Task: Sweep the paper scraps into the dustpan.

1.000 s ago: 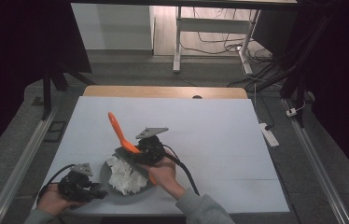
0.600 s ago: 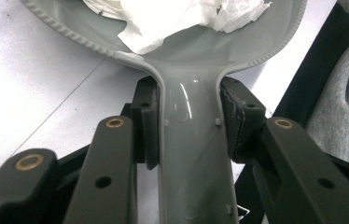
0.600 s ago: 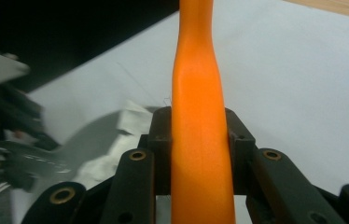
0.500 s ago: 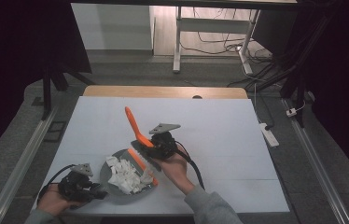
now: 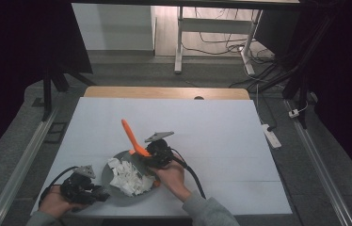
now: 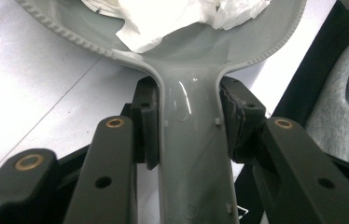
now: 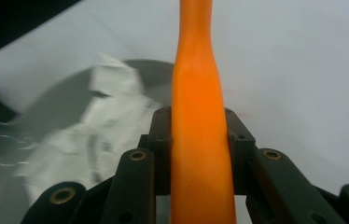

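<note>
On the near left of the white bench — left gripper clamped on the grey pan handle, right gripper clamped on the orange utensil — crumpled paper in the pan.

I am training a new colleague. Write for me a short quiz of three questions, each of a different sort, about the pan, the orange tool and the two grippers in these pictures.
1. True or false: the left gripper is shut on the handle of the grey pan.
2. What does the right gripper hold? A) a white sponge B) the orange tool C) a cable
3. Fill in: inside the pan lie pieces of crumpled white ____.

Key
1. True: both pads press on the handle's sides.
2. B: the jaws clamp its orange handle.
3. Paper; it looks like tissue, torn or crumpled.
</note>
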Demonstrator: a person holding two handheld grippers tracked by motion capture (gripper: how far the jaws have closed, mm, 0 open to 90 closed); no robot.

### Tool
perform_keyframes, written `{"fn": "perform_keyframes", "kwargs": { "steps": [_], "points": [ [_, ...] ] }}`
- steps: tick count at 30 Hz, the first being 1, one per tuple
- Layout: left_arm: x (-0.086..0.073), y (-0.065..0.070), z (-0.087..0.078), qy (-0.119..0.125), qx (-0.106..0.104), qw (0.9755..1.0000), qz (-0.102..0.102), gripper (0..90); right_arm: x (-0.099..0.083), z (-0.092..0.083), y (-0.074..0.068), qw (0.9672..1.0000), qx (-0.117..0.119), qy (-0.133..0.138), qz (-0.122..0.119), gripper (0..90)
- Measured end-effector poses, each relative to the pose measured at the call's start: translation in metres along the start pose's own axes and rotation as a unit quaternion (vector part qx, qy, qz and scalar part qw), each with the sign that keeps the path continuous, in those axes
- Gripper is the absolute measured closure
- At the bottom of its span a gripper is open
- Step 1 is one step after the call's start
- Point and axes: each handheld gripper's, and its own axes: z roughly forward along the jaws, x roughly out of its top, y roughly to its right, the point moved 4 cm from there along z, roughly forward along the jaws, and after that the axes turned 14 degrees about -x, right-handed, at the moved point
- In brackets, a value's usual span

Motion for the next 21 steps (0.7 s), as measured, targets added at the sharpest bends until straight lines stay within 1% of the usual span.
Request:
{"fn": "perform_keyframes", "kwargs": {
  "steps": [2, 4, 5, 7, 9, 13, 14, 18, 21],
  "points": [
    [0.000, 0.000, 0.000, 0.002, -0.001, 1.0000, 0.000, 61.6, 0.003, 0.001, -0.010, 0.9999, 0.009, 0.005, -0.009, 71.1],
    [0.000, 0.000, 0.000, 0.004, -0.003, 1.0000, 0.000, 61.6, 0.006, 0.001, -0.017, 0.9996, 0.025, 0.011, -0.006, 71.0],
    [-0.001, -0.001, 0.000, 0.004, -0.003, 1.0000, 0.000, 61.6, 0.008, -0.001, -0.019, 0.9994, 0.030, 0.016, -0.003, 71.0],
    [-0.001, -0.001, 0.000, 0.004, -0.004, 1.0000, 0.000, 61.6, 0.011, -0.006, -0.018, 0.9991, 0.030, 0.031, -0.007, 71.0],
    [-0.001, -0.002, 0.000, 0.004, -0.004, 1.0000, 0.000, 61.6, 0.013, -0.012, -0.013, 0.9986, 0.026, 0.045, -0.007, 71.0],
    [-0.001, -0.001, 0.001, 0.002, -0.004, 1.0000, -0.001, 61.6, 0.016, -0.028, 0.002, 0.9969, 0.018, 0.076, -0.012, 71.0],
    [-0.001, -0.001, 0.001, 0.002, -0.004, 1.0000, -0.002, 61.6, 0.017, -0.032, 0.005, 0.9964, 0.018, 0.083, -0.009, 71.0],
    [-0.001, -0.002, 0.001, 0.002, -0.003, 1.0000, -0.002, 61.6, 0.019, -0.046, 0.017, 0.9949, 0.015, 0.099, 0.000, 71.0],
    [-0.001, -0.002, 0.001, 0.002, -0.004, 1.0000, -0.002, 61.6, 0.019, -0.054, 0.025, 0.9945, 0.010, 0.104, 0.005, 71.1]
  ]
}}
